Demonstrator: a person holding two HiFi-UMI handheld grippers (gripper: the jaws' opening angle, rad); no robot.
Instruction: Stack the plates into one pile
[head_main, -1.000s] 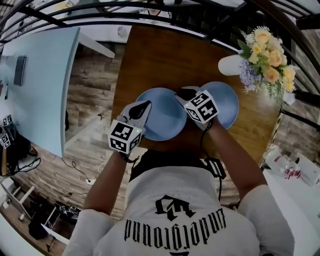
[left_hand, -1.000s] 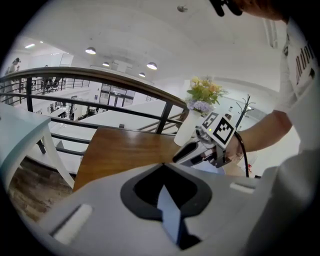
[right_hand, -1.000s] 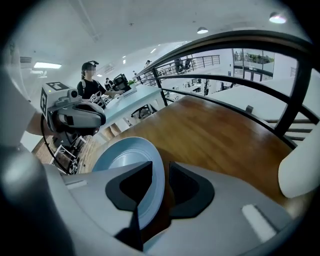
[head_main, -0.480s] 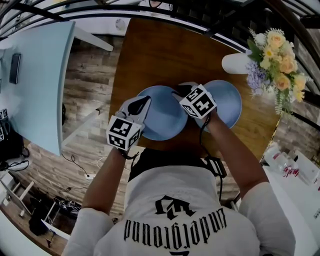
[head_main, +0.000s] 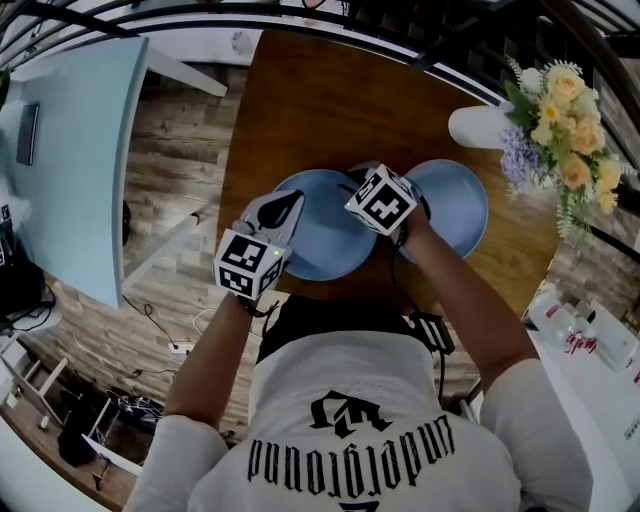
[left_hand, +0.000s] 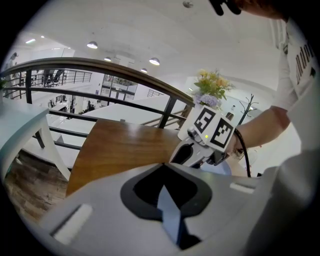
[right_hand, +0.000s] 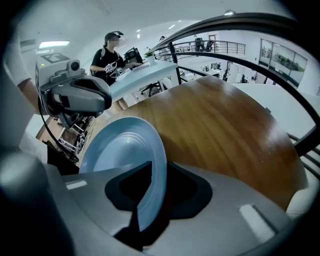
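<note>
1. Change: my right gripper (right_hand: 142, 192) has rolled and dropped toward the left plate (head_main: 325, 240), and its jaws have just been opening. They now stand spread, with that plate's right rim passing between them; the pads do not appear to press on it.

2. My left gripper (left_hand: 167, 200) is pinching the near-left rim of the same plate, seen as a thin blue edge between its jaws.

3. Meaning for the task: nothing is stacked. The 2 blue plates lie side by side on the table (head_main: 320, 110), and the right plate (head_main: 455, 210) is untouched. I judge the next step to be closing the right jaws for a 2-sided lift onto the right plate.

4. Surface: brown polished wood. A white vase (head_main: 478, 125) of flowers (head_main: 560, 110) stands far right, just beyond the right plate.

5. Room: plank floor (head_main: 180, 170), a pale blue desk (head_main: 80, 160) at left, dark railing (left_hand: 100, 65), and a person (right_hand: 111, 57) standing at the desk
</note>
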